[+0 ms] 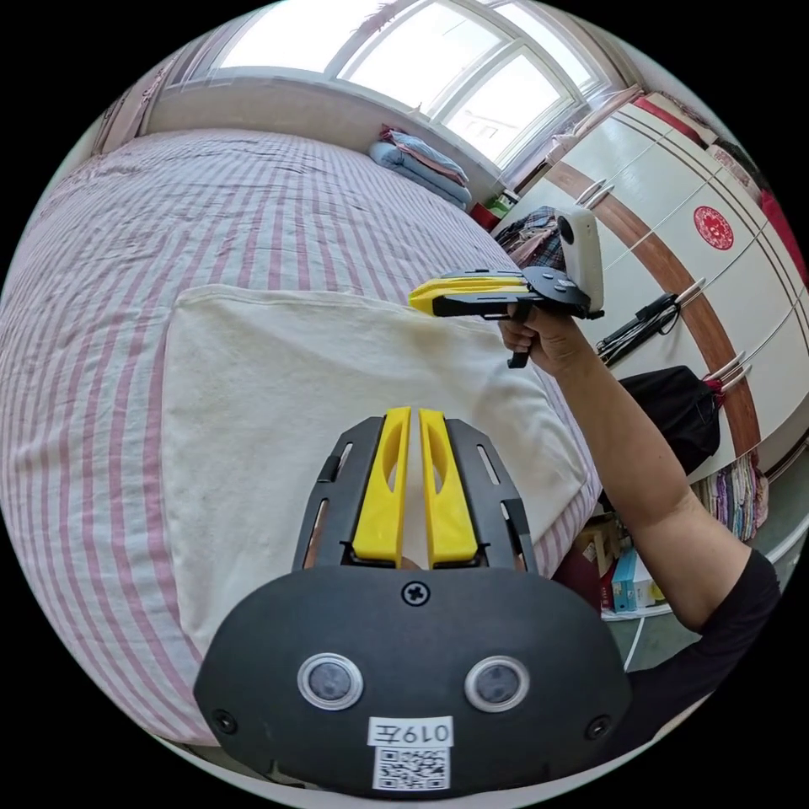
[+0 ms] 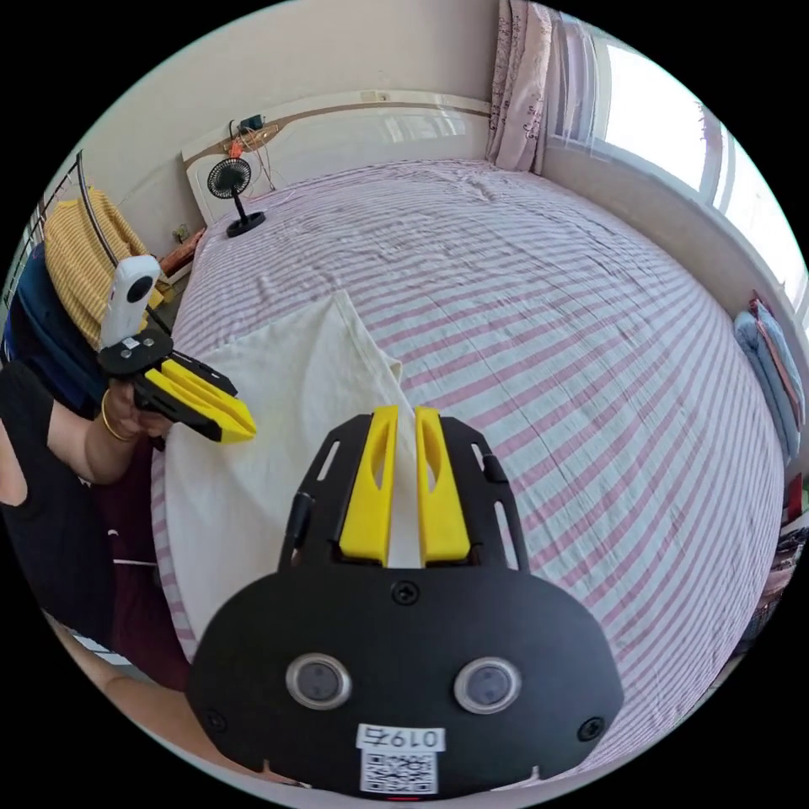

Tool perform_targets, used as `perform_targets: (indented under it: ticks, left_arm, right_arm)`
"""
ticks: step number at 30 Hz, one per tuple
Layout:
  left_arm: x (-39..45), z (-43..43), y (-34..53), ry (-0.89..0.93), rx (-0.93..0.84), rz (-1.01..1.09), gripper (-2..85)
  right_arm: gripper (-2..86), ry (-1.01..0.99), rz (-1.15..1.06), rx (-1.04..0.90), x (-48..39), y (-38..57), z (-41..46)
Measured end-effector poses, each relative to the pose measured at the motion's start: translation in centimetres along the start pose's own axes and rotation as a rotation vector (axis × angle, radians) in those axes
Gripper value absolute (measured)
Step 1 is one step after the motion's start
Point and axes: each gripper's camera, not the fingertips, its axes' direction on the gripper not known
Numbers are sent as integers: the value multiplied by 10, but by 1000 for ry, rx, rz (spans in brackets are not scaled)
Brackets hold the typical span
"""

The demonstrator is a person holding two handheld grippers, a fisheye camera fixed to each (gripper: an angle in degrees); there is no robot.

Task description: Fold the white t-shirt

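Note:
The white t-shirt (image 1: 286, 404) lies flat on the striped bed as a folded rectangle near the bed's edge. My left gripper (image 1: 415, 415) hovers over its near part with the yellow jaws together and nothing between them. My right gripper (image 1: 421, 297), held in a hand, hangs above the shirt's far corner, its jaws closed and empty. In the right gripper view the t-shirt (image 2: 286, 396) stretches off to the left. My right gripper (image 2: 396, 413) is shut over the shirt's edge. The left gripper (image 2: 244, 430) floats above the cloth, also closed.
A pink-striped sheet (image 1: 211, 211) covers the bed. Folded blue bedding (image 1: 421, 164) lies by the window. A wardrobe (image 1: 674, 227) and a black bag (image 1: 674, 404) stand beside the bed. A small fan (image 2: 232, 190) sits by the headboard and a yellow garment (image 2: 80, 253) hangs on a rack.

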Motion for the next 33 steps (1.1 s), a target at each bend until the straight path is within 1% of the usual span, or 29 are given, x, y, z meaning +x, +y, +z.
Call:
perform_targets:
  ticks: [1, 3, 5, 7, 10, 14, 17, 19, 24, 26, 29, 30, 33]
  left_arm:
    - [-4, -3, -8, -5, 6, 0, 13]
    - [-9, -10, -20, -39, 16, 10, 13]
    - [-14, -17, -40, -114, 29, 48, 13]
    - [-22, -20, -47, -162, 54, 44, 13]
    - [-42, -16, -39, -156, 90, 16, 13]
    - [-62, 0, -36, -173, 62, -11, 13]
    - [-62, 0, -38, -168, 117, 17, 11]
    - [-61, 6, -38, -143, 130, 35, 10]
    - [-64, 36, -46, -145, 72, 37, 8]
    - [-70, 48, -49, -157, 23, 13, 8]
    - [-78, 58, -50, -156, -10, -28, 9]
    - [-80, 59, -51, -151, -11, -36, 9]
    - [-82, 61, -51, -138, -6, -45, 10]
  right_arm:
    - [78, -22, 5, -15, 6, -4, 2]
    - [87, -53, 9, -58, 15, -10, 7]
    - [78, -70, 3, -98, 21, -14, 11]
    - [36, -68, -20, -130, 25, -17, 14]
    - [3, -18, -75, -77, 20, -15, 6]
    - [-5, 37, -125, -74, 13, -14, 3]
    - [-7, 26, -172, -52, 8, -12, -1]
    - [-9, 47, -256, -38, -3, -6, -4]
    - [-8, 30, -347, -100, -12, 4, 7]
    - [-6, 38, -332, -123, -8, 3, 11]
    - [11, -28, -285, -119, 6, -2, 9]
    - [28, -51, -266, -100, 12, -5, 6]
    - [36, -88, -207, -18, 27, -13, -5]
